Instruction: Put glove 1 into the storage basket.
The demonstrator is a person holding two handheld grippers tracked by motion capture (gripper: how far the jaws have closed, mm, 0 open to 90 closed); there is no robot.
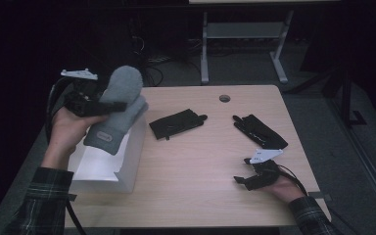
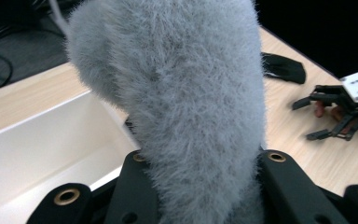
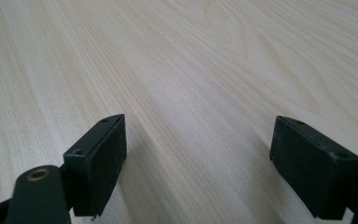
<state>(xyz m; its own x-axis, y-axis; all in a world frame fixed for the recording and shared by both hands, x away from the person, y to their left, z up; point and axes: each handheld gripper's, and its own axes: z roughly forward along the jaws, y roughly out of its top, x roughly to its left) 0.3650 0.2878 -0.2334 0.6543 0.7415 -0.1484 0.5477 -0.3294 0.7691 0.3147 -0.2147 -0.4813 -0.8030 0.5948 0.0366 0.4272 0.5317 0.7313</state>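
Note:
A fluffy grey mitten [image 1: 125, 83] hangs over the open white box [image 1: 127, 164] at the table's left side, cuff end down toward the box. My left gripper [image 1: 113, 105] is shut on it across its middle; in the left gripper view the mitten [image 2: 186, 93] bulges up between the two black jaws, above the box [image 2: 37, 154]. My right gripper [image 1: 242, 181] rests open near the front right of the table, nothing between its pads [image 3: 100, 163], with bare wood ahead. It also shows far off as the right gripper [image 2: 317, 119].
Two black gloves lie flat on the light wooden table [image 1: 200, 166]: one glove [image 1: 176, 123] in the middle, the other glove [image 1: 259, 131] to the right. A round cable hole [image 1: 224, 98] sits near the far edge. A desk frame stands beyond.

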